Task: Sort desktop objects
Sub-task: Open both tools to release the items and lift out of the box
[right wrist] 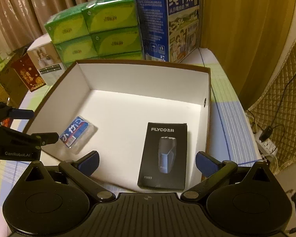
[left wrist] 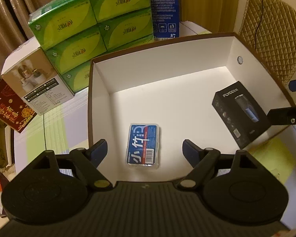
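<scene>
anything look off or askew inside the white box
Nothing damaged or spilled. The blue tissue pack lies skewed to the box walls in the right wrist view, while the black shaver box lies flat, roughly square to them. They're apart.

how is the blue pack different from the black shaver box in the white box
The blue pack is smaller and flatter than the shaver box. The pack is blue with white characters and a clear wrap; the shaver box is matte black with a shaver picture. The pack lies on the left of the white box, the shaver box on the right. Both lie flat on its floor, apart, neither held.
</scene>
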Available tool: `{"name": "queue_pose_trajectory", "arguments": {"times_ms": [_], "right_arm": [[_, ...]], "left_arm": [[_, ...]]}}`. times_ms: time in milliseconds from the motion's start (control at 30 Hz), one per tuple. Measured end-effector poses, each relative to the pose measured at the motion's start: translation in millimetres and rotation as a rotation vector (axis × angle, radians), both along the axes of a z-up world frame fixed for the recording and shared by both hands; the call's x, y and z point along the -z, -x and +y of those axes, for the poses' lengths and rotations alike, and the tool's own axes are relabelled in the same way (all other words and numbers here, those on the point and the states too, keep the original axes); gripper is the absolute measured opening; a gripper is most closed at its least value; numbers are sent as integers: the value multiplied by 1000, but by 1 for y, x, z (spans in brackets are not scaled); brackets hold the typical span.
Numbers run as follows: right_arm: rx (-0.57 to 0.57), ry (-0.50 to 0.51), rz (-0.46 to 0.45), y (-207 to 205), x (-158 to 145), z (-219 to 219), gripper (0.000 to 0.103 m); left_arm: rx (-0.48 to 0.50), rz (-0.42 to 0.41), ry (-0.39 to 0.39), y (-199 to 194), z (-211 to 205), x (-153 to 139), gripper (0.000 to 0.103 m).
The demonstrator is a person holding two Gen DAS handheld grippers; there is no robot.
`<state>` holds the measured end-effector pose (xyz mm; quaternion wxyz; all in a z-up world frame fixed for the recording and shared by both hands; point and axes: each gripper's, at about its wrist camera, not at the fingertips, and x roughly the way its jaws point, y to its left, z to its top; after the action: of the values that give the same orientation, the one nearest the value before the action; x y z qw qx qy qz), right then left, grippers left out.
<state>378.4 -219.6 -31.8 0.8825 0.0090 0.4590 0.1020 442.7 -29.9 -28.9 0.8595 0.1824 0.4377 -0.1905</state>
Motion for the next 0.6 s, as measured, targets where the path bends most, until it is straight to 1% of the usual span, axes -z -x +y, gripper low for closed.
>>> {"name": "queue_pose_trajectory", "arguments": {"times_ms": [100, 600], "right_arm": [[1, -1, -10, 11, -5, 0, 101], [-1, -20, -68, 65, -30, 5, 101]], "left_arm": [[-4, -7, 12, 11, 2, -8, 83], [-46, -52, 39, 70, 18, -36, 85]]}}
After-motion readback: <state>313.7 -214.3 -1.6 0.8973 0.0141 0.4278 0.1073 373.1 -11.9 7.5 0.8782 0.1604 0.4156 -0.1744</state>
